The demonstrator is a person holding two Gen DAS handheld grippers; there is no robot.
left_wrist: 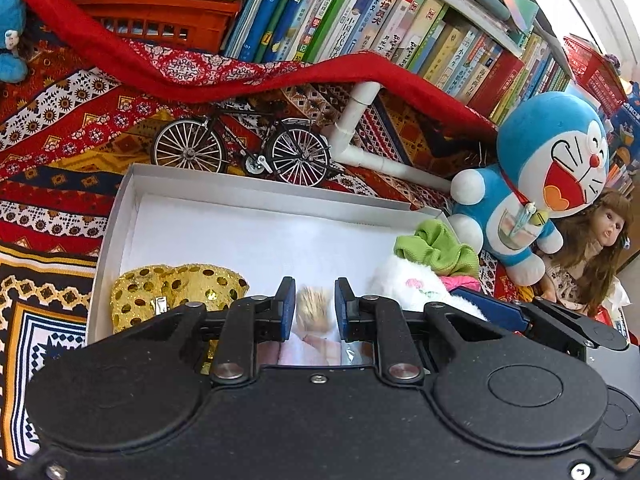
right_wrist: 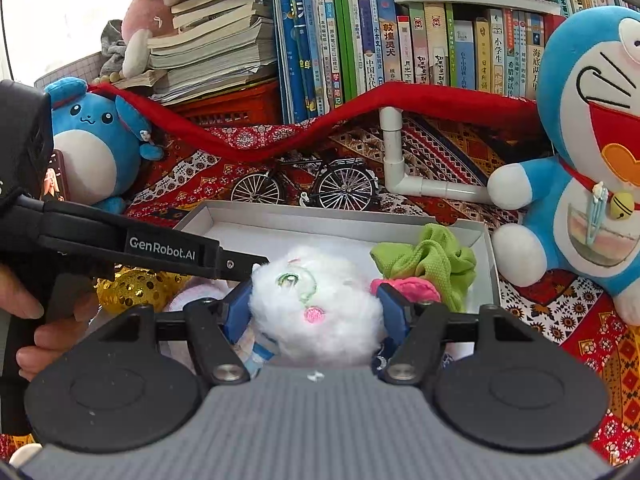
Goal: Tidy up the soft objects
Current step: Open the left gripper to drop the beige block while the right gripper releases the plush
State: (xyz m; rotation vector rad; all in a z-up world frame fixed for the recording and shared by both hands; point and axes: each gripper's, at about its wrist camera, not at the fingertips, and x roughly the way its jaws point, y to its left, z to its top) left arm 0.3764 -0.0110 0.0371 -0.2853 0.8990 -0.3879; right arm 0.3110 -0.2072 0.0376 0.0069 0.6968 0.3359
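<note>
A white box (left_wrist: 120, 216) lies on the patterned cloth; it also shows in the right wrist view (right_wrist: 280, 216). In it are a gold sequin piece (left_wrist: 176, 292), a green cloth (left_wrist: 440, 252) and a pink item (right_wrist: 408, 286). My right gripper (right_wrist: 316, 308) is shut on a white fluffy plush (right_wrist: 316, 304) and holds it over the box's near side. My left gripper (left_wrist: 314, 308) has its jaws narrowly apart around a tan, fuzzy part (left_wrist: 314, 306) of a small pink-and-white soft toy; contact is unclear. The white plush shows at its right (left_wrist: 404, 284).
A model bicycle (left_wrist: 244, 148) and a white pipe (left_wrist: 356, 120) lie behind the box. A Doraemon plush (left_wrist: 552, 176) and a doll (left_wrist: 600, 248) sit to the right, a blue plush (right_wrist: 96, 144) to the left. Books (right_wrist: 400, 40) line the back.
</note>
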